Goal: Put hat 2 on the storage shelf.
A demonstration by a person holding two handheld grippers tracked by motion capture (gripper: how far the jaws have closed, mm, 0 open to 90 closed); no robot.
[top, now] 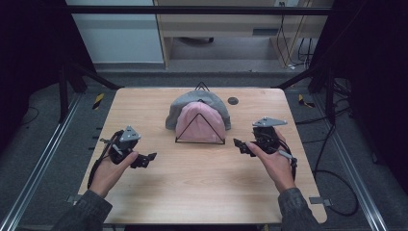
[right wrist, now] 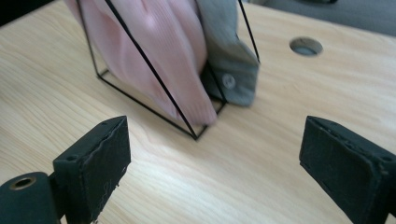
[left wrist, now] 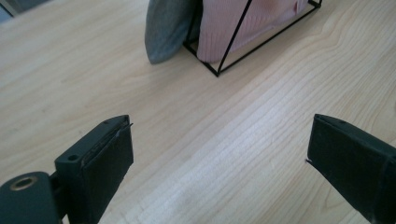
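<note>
A pink knit hat (top: 199, 121) and a grey hat (top: 197, 99) behind it hang on a black wire rack (top: 199, 141) at the middle of the wooden table (top: 202, 178). My left gripper (top: 150, 159) rests low over the table to the rack's left, jaws wide open with bare wood between them. My right gripper (top: 239, 145) sits to the rack's right, also open and empty. In the left gripper view the grey hat (left wrist: 166, 28) and pink hat (left wrist: 233, 23) lie ahead. In the right gripper view the pink hat (right wrist: 154, 51) and the grey hat (right wrist: 229, 56) stand close ahead.
A round hole (top: 233, 100) is in the table behind the rack's right side. Metal rails (top: 43, 154) run along both sides of the table, with cables on the floor (top: 332, 168) at the right. Shelving stands beyond the far edge.
</note>
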